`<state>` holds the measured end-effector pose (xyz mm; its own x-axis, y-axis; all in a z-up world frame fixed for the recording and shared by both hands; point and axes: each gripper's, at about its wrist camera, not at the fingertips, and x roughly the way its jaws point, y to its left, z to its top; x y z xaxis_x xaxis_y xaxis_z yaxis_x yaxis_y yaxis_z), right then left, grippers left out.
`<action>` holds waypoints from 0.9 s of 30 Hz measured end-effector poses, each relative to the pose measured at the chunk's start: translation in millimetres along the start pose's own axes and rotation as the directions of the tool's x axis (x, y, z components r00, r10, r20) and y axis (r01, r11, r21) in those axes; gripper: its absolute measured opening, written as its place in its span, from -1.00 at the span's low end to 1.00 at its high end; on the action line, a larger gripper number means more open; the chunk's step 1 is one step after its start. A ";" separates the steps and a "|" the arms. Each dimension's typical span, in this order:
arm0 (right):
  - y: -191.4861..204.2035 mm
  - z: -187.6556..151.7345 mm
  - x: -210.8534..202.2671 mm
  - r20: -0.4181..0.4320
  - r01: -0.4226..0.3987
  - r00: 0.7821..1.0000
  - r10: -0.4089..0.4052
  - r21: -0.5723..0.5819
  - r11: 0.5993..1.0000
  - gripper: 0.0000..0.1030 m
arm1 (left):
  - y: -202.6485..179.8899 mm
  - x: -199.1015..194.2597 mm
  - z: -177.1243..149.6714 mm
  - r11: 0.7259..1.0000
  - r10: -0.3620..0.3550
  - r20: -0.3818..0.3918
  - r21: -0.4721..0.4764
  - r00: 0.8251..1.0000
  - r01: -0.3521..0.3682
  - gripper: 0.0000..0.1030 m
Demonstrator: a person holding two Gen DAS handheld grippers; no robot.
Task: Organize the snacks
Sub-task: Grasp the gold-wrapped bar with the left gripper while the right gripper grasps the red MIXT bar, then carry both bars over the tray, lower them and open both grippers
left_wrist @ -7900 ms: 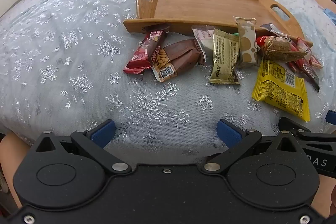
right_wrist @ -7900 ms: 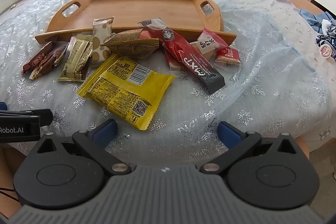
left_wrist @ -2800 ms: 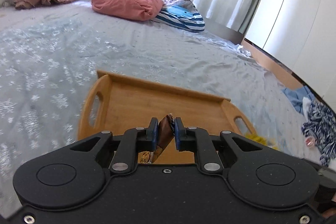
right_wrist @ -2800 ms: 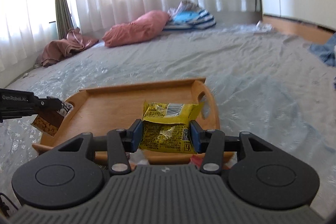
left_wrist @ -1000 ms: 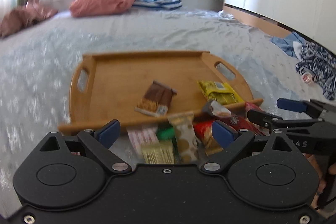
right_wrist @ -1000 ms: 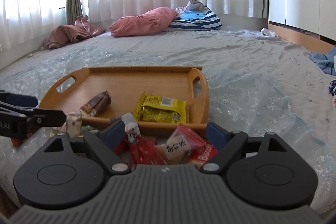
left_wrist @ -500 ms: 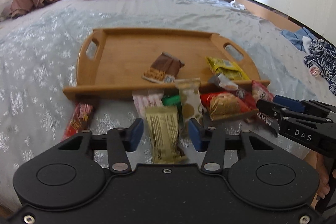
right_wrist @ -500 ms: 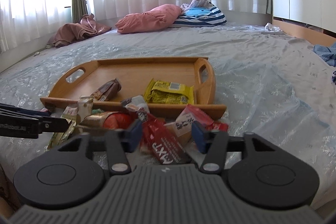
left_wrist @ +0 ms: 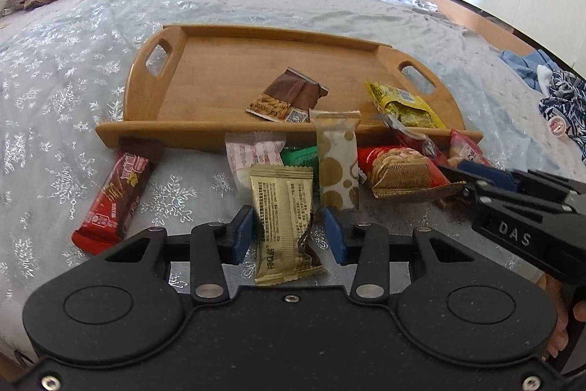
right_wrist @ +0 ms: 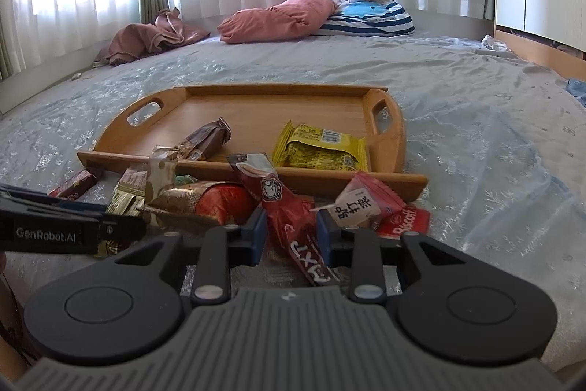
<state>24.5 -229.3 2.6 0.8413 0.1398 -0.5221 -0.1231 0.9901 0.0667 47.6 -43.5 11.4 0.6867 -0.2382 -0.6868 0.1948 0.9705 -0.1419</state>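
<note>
The left gripper (left_wrist: 289,235), black with blue pads, is closing around a flat gold foil snack packet (left_wrist: 284,226) lying on the pale blue bedspread with silver snowflakes (left_wrist: 55,120). The packet is sitting between the two pads, but small gaps are showing on both sides, so the pads are not squeezing it yet.

The right gripper (right_wrist: 289,237) is closing too, and a long red wrapped bar with white letters (right_wrist: 293,226) is lying between its pads. The pads are looking very close to the wrapper (maybe just touching it), but I cannot tell if they are gripping it.

What could go wrong? The gold packet is thin and slippery, so it may be sliding out or bending when the pads are pinching it. Its far end is lying against a white packet with gold spots (left_wrist: 337,167), so that one may be getting dragged along. The red bar is tucked in a heap, with a small white and red packet with black writing (right_wrist: 360,204) right beside it, and lifting may be pulling neighbours out of place.

The light brown wooden tray with handle holes (left_wrist: 146,90) is waiting just behind the heap. A brown nut bar (left_wrist: 287,96) and a yellow packet (left_wrist: 401,105) are lying in it already. Many snacks are sitting outside it, so much sorting is left
</note>
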 end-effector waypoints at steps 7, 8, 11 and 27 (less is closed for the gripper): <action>4.4 4.3 10.4 0.004 -0.001 1.000 0.001 -0.025 1.000 -0.23 | -0.7 4.3 -1.1 1.000 -0.004 0.003 0.004 1.000 0.004 -0.27; 6.2 4.7 12.4 0.005 0.002 1.000 -0.001 -0.040 0.999 -0.19 | -1.1 5.4 -1.0 1.000 -0.002 0.003 0.004 1.000 0.002 -0.27; 9.5 6.6 18.7 0.000 0.012 1.000 -0.012 -0.076 0.997 -0.11 | -3.2 6.7 -1.4 1.000 0.007 0.009 0.011 1.000 -0.007 -0.27; 8.7 25.4 -0.4 0.041 0.028 0.999 -0.030 0.051 0.998 -0.46 | 7.7 -34.3 34.5 1.000 -0.006 0.122 0.025 0.993 0.003 -0.57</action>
<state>36.6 -220.6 25.0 0.8654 0.1098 -0.4888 -0.0722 0.9928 0.0953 49.7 -29.1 58.5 0.7658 -0.2465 -0.5939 0.2140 0.9687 -0.1262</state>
